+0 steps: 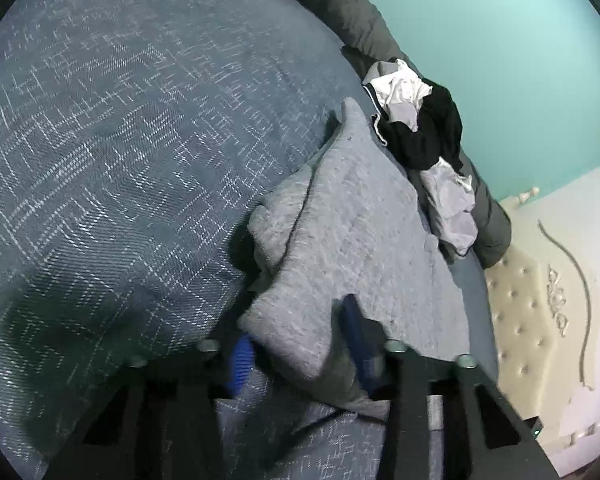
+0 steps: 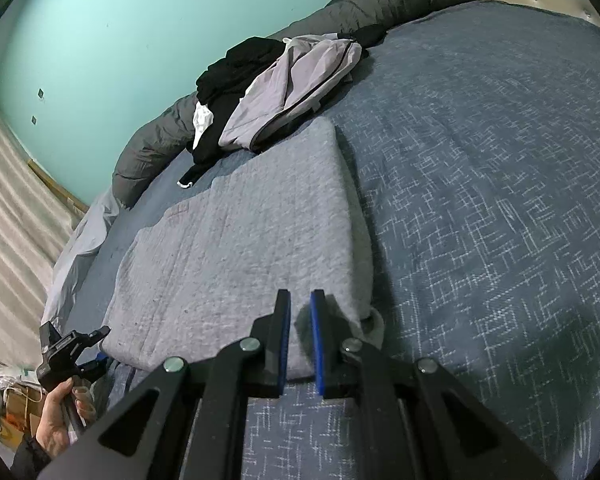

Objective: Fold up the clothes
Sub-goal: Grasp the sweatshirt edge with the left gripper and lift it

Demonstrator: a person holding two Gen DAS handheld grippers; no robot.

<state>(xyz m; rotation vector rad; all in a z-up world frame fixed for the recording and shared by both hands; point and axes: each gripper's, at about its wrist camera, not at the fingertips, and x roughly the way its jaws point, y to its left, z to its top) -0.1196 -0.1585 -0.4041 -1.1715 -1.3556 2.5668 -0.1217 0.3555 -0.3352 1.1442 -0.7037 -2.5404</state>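
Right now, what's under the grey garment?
The blue patterned bedspread shows all around the grey garment. Whatever lies directly beneath its folded layers is covered.

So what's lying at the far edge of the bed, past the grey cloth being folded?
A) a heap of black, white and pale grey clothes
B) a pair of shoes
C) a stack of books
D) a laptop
A: beyond the grey cloth, the heap of clothes shows black, white and pale grey fabric lying rumpled by the dark rolled quilt.
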